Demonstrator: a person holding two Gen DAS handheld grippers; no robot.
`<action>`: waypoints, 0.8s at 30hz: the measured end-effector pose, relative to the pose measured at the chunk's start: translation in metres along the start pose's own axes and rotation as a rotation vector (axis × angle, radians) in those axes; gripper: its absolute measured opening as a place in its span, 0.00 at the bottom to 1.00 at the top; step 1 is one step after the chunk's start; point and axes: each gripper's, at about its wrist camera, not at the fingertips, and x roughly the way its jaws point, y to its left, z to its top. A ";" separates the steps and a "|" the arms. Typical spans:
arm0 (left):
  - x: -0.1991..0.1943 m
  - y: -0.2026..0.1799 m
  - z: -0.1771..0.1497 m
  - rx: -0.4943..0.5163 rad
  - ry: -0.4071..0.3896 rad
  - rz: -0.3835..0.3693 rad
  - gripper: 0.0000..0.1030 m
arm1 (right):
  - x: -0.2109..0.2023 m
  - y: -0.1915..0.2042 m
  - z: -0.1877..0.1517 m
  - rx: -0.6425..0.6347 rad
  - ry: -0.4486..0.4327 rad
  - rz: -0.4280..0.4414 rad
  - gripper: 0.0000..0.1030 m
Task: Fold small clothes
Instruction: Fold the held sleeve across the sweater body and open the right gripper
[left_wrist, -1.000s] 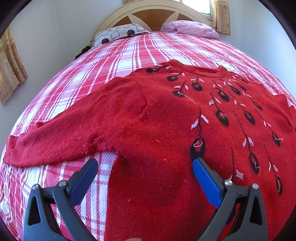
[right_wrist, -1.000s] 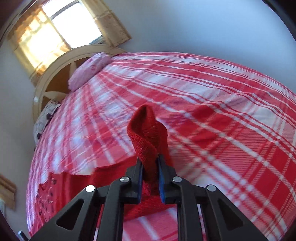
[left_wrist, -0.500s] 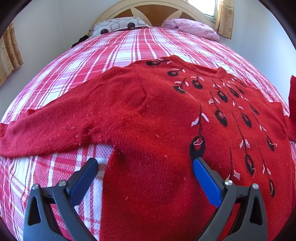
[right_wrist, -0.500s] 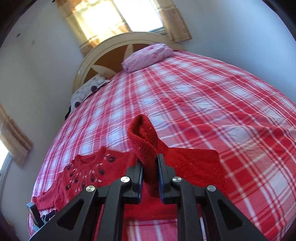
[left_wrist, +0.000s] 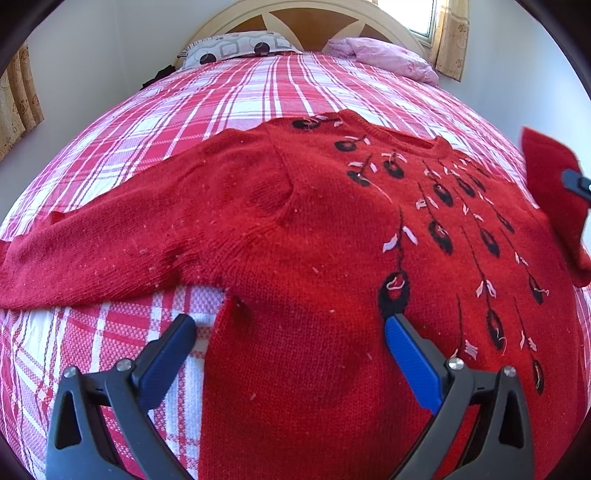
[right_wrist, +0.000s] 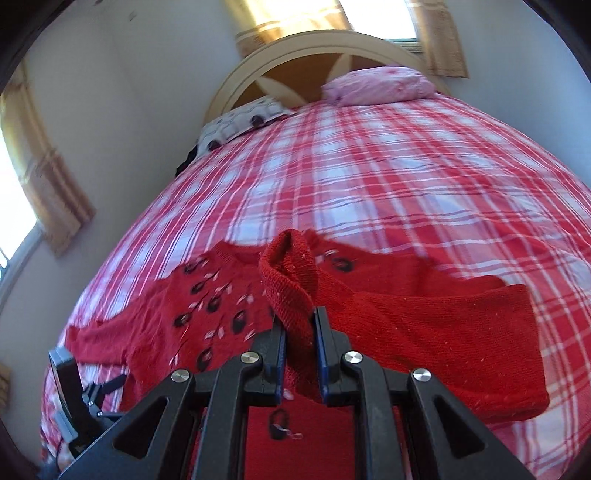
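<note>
A red knit sweater (left_wrist: 325, 236) with black and white feather patterns lies face up on the plaid bed (left_wrist: 258, 85). Its left sleeve (left_wrist: 110, 243) stretches out flat to the left. My left gripper (left_wrist: 291, 343) is open and empty, hovering over the sweater's lower left side. My right gripper (right_wrist: 299, 350) is shut on the cuff of the right sleeve (right_wrist: 291, 280) and holds it lifted over the sweater body (right_wrist: 207, 306). The raised sleeve also shows in the left wrist view (left_wrist: 554, 192) at the right edge.
A patterned pillow (left_wrist: 236, 46) and a pink pillow (left_wrist: 380, 59) lie at the headboard (left_wrist: 314, 18). Walls and curtained windows surround the bed. The left gripper's body shows in the right wrist view (right_wrist: 74, 398) at the lower left.
My right gripper has swung the held sleeve from the bed's right side in over the sweater body. My left gripper has stayed open and drifted slightly lower and closer.
</note>
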 end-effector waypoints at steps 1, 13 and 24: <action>0.000 0.000 0.000 -0.001 0.000 0.000 1.00 | 0.006 0.005 -0.004 -0.015 0.009 -0.001 0.13; -0.020 -0.001 0.004 0.023 -0.021 -0.068 1.00 | -0.013 -0.019 -0.056 -0.122 0.082 0.061 0.55; -0.015 -0.116 0.048 0.134 0.064 -0.343 0.81 | -0.094 -0.099 -0.113 -0.084 -0.076 -0.173 0.59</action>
